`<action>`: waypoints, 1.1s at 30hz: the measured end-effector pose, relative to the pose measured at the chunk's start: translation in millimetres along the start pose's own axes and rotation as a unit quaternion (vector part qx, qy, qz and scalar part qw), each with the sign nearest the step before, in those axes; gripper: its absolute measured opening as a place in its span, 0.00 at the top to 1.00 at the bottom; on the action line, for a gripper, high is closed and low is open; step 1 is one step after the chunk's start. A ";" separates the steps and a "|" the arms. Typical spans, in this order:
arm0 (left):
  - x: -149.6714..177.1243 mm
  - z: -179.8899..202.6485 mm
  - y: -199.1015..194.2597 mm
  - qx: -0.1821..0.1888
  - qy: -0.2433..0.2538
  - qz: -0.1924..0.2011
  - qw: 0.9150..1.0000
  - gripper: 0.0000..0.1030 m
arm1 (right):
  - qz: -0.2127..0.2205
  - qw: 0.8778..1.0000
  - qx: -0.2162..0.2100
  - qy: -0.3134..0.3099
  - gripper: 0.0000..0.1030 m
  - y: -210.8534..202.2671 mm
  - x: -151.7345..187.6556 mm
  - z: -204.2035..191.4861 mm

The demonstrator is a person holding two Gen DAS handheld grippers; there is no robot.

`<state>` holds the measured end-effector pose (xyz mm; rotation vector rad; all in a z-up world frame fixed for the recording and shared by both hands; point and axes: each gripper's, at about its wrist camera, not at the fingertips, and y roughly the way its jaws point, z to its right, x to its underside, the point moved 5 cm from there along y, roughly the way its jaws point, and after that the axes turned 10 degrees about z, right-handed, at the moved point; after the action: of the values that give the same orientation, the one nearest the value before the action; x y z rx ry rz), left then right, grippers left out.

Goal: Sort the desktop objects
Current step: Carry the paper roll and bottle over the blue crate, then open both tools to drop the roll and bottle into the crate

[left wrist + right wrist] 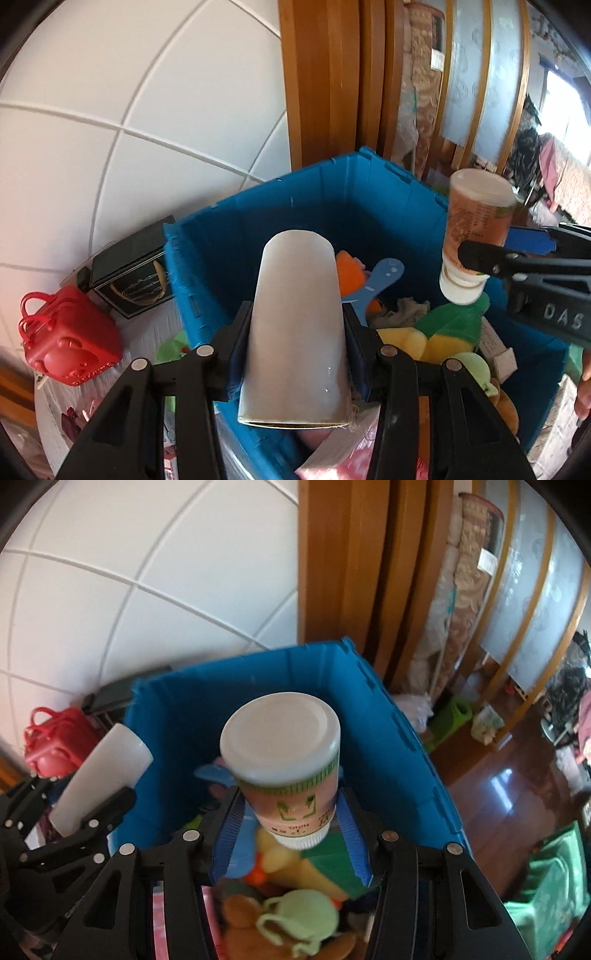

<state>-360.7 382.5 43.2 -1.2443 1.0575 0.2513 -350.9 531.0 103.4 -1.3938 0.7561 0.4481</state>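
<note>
My left gripper (pixel 295 350) is shut on a plain white bottle (pixel 295 325), held above a blue crate (pixel 332 199). In the right wrist view the same white bottle (pixel 101 775) shows at the left, clamped by the left gripper (pixel 88 812). My right gripper (pixel 291 834) is shut on a pink-labelled bottle (pixel 291 775) with a white cap, over the blue crate (pixel 388 746). From the left wrist view that pink bottle (pixel 472 240) hangs at the right, pinched by the right gripper (pixel 491 251).
The crate holds soft toys, a blue paddle (pixel 380 280), a green and yellow plush (pixel 443 332) and a pale green toy (pixel 303 919). A red toy bag (pixel 66 339) and a dark box (pixel 133 269) stand left of the crate. A white tiled wall and wooden door frames rise behind.
</note>
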 end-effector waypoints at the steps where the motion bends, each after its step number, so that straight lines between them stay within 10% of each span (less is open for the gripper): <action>1: 0.1 3.8 6.2 -0.001 0.002 -0.005 1.000 0.56 | -0.006 1.000 -0.001 0.002 0.51 8.0 2.4 4.5; 22: 27.2 19.6 125.7 -0.055 0.012 -0.075 0.996 0.56 | -0.062 0.995 -0.042 0.064 0.52 139.0 50.2 32.5; 33: 44.3 35.5 147.8 -0.026 0.020 -0.094 0.995 0.56 | -0.074 0.996 -0.031 0.038 0.52 154.3 55.1 29.1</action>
<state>-418.4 450.0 -87.9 -1.3915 0.9656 0.1100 -412.9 574.5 -44.8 -1.5206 0.6995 0.3052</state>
